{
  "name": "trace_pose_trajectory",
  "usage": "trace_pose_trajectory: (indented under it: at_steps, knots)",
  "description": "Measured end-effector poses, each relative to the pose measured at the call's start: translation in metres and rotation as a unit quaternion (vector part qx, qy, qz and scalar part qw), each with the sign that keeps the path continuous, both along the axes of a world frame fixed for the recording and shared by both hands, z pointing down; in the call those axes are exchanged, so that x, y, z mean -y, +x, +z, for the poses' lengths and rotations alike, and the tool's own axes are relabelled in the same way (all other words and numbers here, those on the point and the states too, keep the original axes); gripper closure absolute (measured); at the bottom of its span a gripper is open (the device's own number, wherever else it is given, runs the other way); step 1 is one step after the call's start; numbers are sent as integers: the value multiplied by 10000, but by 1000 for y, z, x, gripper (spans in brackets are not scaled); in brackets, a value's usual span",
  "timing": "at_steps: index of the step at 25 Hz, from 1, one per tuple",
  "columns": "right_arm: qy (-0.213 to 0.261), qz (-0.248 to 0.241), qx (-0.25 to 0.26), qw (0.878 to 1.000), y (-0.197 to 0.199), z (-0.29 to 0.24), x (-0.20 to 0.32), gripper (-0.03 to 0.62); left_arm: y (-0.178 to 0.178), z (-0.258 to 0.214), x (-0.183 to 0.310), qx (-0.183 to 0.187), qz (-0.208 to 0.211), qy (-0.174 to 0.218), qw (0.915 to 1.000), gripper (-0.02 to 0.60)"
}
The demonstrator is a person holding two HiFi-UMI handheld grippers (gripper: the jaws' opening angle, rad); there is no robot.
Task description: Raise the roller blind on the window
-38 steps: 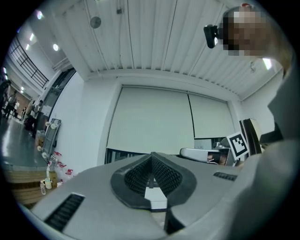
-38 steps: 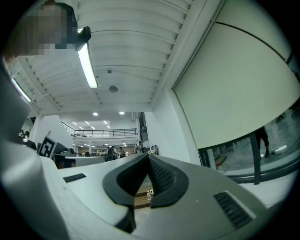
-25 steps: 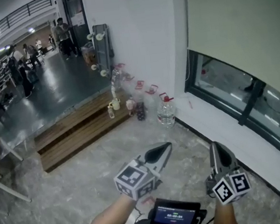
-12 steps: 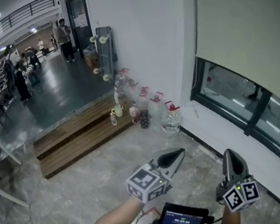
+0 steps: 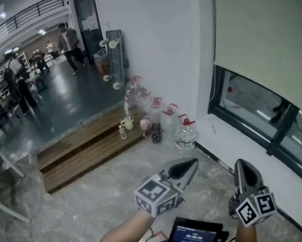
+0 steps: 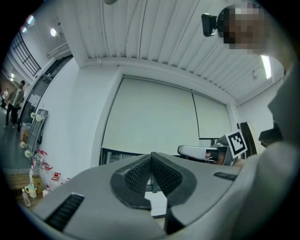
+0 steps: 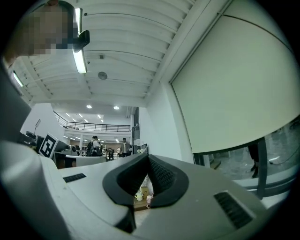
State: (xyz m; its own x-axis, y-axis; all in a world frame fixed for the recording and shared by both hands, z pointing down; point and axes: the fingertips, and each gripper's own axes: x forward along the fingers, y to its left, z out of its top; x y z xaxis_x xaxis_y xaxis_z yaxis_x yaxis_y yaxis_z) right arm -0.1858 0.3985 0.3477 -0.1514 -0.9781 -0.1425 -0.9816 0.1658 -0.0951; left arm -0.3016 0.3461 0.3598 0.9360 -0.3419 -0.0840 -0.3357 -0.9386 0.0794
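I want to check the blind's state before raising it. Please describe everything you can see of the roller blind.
The roller blind is a plain, pale cream sheet, matte like fabric, hanging flat over the window. It is lowered most of the way; a strip of the window shows under its straight bottom edge. A thin cord seems to hang beside its left edge. Nothing touches it.

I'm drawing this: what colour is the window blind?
The roller blind is plain pale beige; clearest in the head view.

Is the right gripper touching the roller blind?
Apart. The head view shows the right gripper well short of the roller blind, with white sill and bare window glass between them.
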Motion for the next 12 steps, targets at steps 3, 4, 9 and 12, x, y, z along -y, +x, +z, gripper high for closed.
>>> trace_pose_trajectory:
  at_steps: [3, 4, 9, 12]
  knots:
    - [94, -92, -4, 9999, 22, -3, 20, 585, 25, 1, 17, 50, -36, 62, 10000, 591]
    - [145, -120, -4, 9998, 30, -5, 28, 585, 33, 1, 25, 70, -68, 97, 9999, 591]
    - [240, -247, -35, 9994, 70, -16, 61, 585, 74, -10, 59, 16, -214, 125, 9997, 591]
    - [201, -319, -59, 9993, 87, -17, 75, 585, 94, -13, 71, -43, -253, 139, 9996, 591]
